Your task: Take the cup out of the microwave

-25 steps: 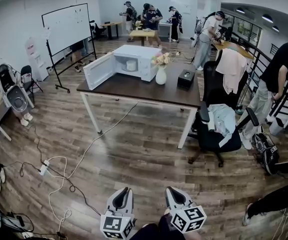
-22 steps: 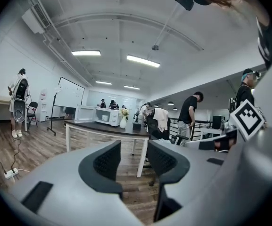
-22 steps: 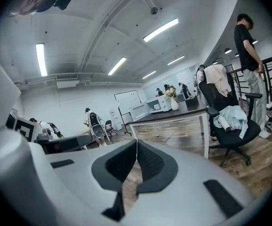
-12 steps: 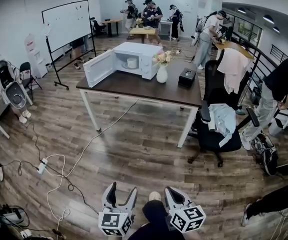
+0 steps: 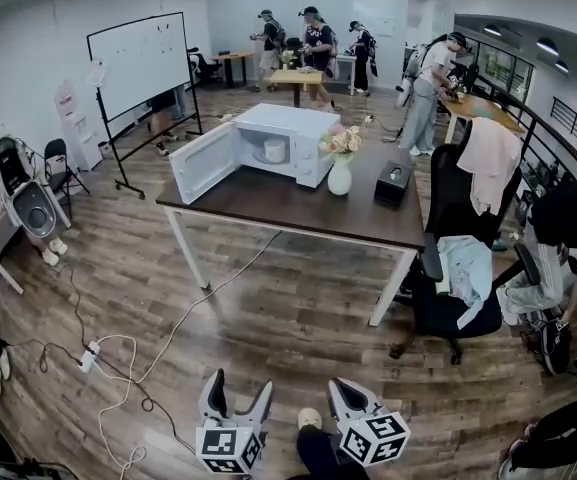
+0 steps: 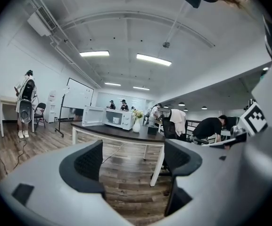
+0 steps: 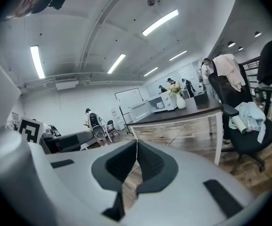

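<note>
A white microwave (image 5: 286, 144) stands on the dark table (image 5: 298, 203) across the room, its door (image 5: 201, 162) swung open to the left. A white cup (image 5: 274, 150) sits inside it. Both grippers are low at the bottom of the head view, far from the table. My left gripper (image 5: 236, 399) has its jaws opening, with nothing between them; it faces the microwave (image 6: 118, 118). My right gripper (image 5: 349, 396) is shut and holds nothing; the microwave (image 7: 160, 102) shows far off in its view.
A vase of flowers (image 5: 340, 170) and a black box (image 5: 394, 182) stand on the table right of the microwave. A black office chair (image 5: 458, 298) with clothes is at the table's right. Cables and a power strip (image 5: 90, 356) lie on the wood floor. Several people stand around the room.
My left gripper's jaws have spread apart from shut. The table and microwave have drawn a little closer in the head view.
</note>
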`<state>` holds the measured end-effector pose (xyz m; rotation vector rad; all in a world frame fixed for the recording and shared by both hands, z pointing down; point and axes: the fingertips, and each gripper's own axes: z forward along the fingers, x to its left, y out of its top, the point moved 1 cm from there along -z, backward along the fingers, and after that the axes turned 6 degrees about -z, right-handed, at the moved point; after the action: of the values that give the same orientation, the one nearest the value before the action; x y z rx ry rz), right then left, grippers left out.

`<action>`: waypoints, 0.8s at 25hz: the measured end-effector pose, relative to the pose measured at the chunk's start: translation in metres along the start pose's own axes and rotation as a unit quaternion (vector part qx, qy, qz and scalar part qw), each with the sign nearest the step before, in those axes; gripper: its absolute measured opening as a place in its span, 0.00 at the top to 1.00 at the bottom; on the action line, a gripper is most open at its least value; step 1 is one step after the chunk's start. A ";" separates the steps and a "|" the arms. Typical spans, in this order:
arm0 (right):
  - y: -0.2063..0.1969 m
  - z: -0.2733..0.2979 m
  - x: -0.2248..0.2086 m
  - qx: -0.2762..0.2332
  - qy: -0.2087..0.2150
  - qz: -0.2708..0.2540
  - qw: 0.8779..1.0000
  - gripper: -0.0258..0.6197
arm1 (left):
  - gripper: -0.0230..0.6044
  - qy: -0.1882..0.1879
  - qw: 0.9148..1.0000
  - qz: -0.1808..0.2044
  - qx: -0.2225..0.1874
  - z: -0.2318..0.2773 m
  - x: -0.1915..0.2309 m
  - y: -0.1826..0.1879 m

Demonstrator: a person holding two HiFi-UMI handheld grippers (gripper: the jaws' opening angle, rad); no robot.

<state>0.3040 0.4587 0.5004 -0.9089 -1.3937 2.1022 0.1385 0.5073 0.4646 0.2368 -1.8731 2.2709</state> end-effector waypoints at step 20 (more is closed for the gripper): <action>0.099 0.221 -0.101 0.012 0.035 -0.012 0.999 0.97 | 0.35 0.013 1.000 -0.018 -0.002 0.226 0.069 0.056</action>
<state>0.2087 0.2146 0.4960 -0.9420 -1.3346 2.0450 0.0587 0.2778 0.4710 0.2358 -1.8450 2.2368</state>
